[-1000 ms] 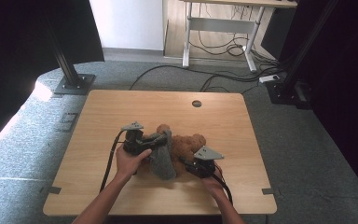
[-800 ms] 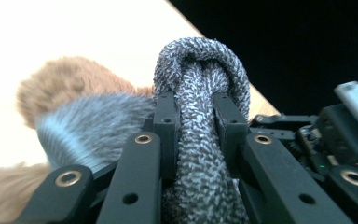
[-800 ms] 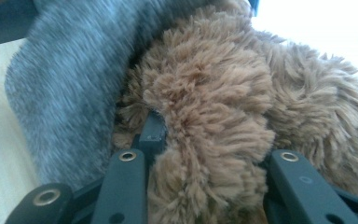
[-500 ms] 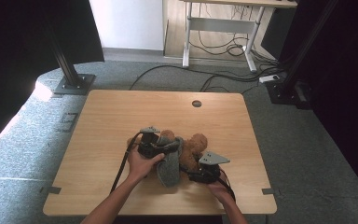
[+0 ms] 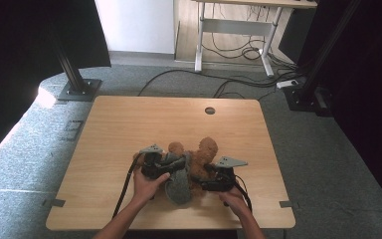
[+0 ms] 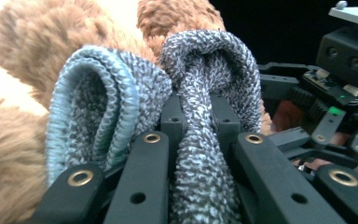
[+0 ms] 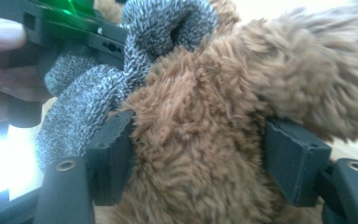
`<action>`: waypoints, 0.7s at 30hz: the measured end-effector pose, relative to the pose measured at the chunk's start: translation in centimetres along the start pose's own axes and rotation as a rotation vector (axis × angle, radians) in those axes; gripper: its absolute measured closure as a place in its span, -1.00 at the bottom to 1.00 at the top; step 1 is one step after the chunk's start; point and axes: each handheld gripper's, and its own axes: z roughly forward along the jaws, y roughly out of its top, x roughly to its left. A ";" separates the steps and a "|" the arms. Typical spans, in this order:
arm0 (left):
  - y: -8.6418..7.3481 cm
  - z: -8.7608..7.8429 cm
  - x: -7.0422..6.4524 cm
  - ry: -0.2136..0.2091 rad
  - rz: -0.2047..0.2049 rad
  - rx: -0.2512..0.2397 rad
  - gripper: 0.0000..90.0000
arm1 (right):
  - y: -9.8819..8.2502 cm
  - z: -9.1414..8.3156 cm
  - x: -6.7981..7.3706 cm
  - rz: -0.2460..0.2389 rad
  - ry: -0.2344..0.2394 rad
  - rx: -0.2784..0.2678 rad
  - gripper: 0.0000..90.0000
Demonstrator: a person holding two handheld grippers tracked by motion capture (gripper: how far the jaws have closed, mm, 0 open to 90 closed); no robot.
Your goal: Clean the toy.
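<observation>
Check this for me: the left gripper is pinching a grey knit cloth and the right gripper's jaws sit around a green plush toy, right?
Not quite: the plush toy is brown, as the right gripper view shows. The left gripper does pinch the grey knit cloth, and the right gripper has its jaws around the toy.

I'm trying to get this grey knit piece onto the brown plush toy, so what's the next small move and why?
Probably draw the left gripper along the brown plush toy, stretching the grey knit fabric further over it. Its jaws pinch a fold of the fabric, and the right gripper, jaws just opened wider, straddles the toy to steady it.
</observation>
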 end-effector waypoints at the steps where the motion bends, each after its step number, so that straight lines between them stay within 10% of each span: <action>1: -0.1 -0.1 0.0 -0.002 -0.003 -0.003 0.76 | -0.1 0.1 0.1 -0.010 -0.003 0.009 -0.19; 7: 0.8 -0.7 -0.9 -0.016 -0.009 0.011 0.73 | -0.6 0.0 0.6 -0.061 0.007 0.022 0.38; 15: 5.0 1.4 -4.4 -0.019 0.087 0.054 0.71 | -0.9 -0.1 0.7 -0.086 0.003 0.004 0.44; 21: 5.8 5.0 -4.0 0.087 0.113 0.153 0.70 | -1.1 -0.3 0.9 -0.110 -0.014 0.007 0.46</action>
